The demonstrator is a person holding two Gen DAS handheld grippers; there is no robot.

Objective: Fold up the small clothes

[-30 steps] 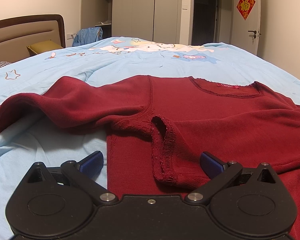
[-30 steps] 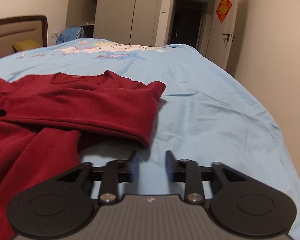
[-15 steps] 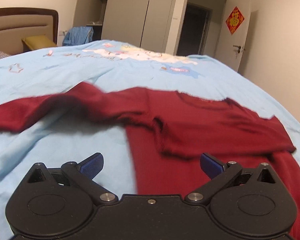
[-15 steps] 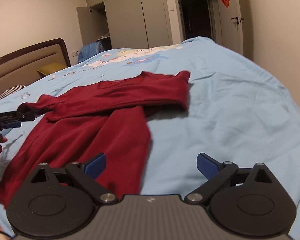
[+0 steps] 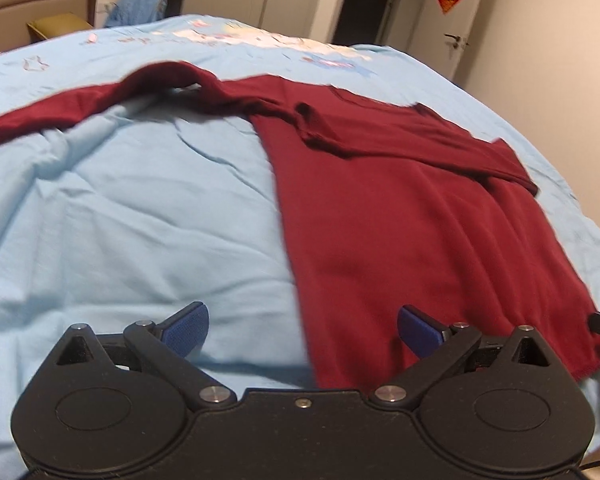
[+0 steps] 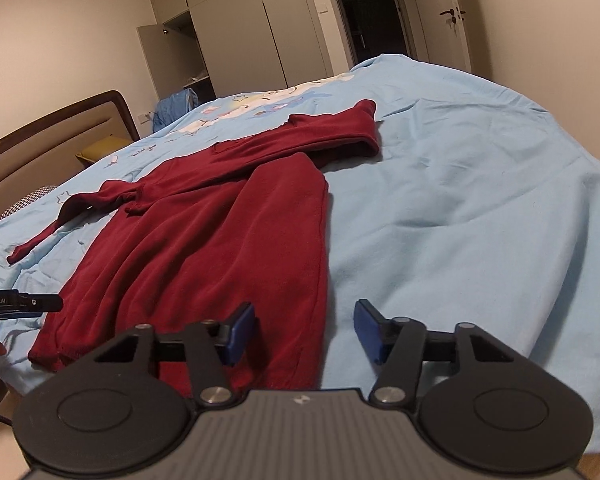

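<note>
Both grippers pulled back toward the bed's near edge since a second ago: left gripper (image 5: 302, 330) and right gripper (image 6: 304, 332) hover with fingers spread, gripping nothing. Red sweater (image 6: 204, 248) lies flat on the blue bedsheet (image 6: 460, 216), hem nearest, one sleeve folded across chest, other stretched toward the headboard (image 6: 40, 136).

Dim warm indoor light, motion blur (left view), fisheye-bent edges.
</note>
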